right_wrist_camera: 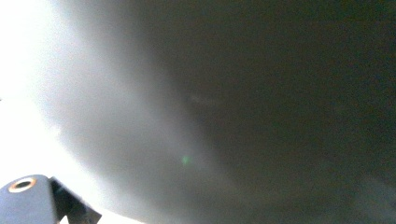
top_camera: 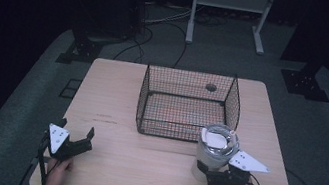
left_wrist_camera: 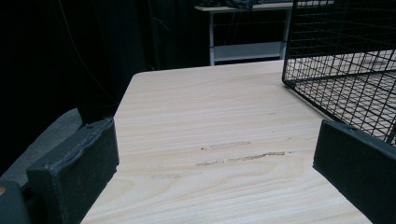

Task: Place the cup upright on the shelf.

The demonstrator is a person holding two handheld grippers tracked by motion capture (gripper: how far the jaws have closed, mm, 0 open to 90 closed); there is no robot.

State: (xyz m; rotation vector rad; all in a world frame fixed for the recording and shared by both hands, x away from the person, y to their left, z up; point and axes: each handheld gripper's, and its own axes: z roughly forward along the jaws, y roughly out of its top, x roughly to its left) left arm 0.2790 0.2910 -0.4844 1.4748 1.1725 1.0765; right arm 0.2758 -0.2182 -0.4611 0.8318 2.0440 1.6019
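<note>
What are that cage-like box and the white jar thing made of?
The basket looks like thin black wire mesh, probably coated metal: you see the table through its grid. The white container at the right tool seems glossy plastic or ceramic, with a shiny, perhaps metal, rim; hard to tell.

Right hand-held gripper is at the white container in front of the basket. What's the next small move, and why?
Probably lift the container straight up. The right hand-held gripper seems clamped around its base, it stands just outside the wire basket at the near right corner, and the basket wall must be cleared before carrying it in.
</note>
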